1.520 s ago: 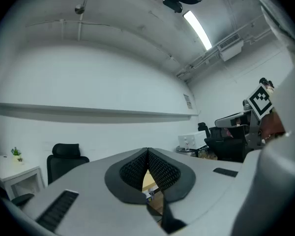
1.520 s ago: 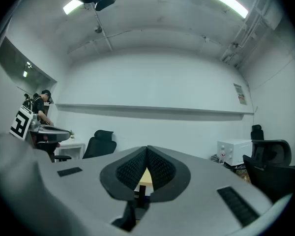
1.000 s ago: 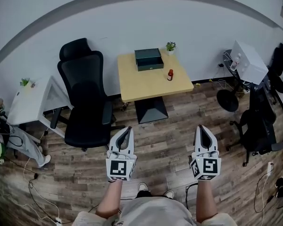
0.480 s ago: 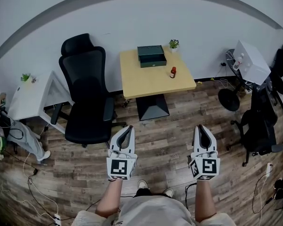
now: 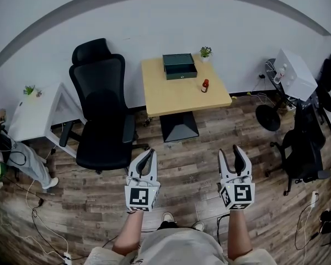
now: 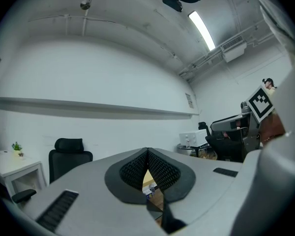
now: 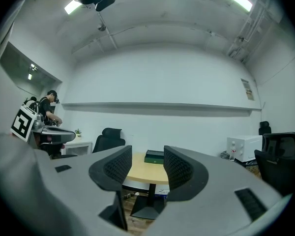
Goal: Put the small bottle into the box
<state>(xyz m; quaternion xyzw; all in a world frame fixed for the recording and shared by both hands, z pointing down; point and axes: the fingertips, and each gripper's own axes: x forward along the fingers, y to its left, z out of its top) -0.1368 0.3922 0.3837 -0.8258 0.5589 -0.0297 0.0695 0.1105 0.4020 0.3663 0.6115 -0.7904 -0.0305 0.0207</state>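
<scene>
Closely seen, the left gripper (image 6: 147,154) has its fingers pressed together and empty; the thin slit below their tips shows only a pale sliver, hard to make out. The right gripper (image 7: 147,163) has its fingers opening, with nothing between them. Far ahead, framed by them, the green box (image 7: 154,157) lies on the wooden table (image 7: 142,173). The small bottle (image 5: 205,85) appears only in the head view, upright on the table near the box, well apart from both grippers.

Even ceiling light, strong fisheye edge distortion.
</scene>
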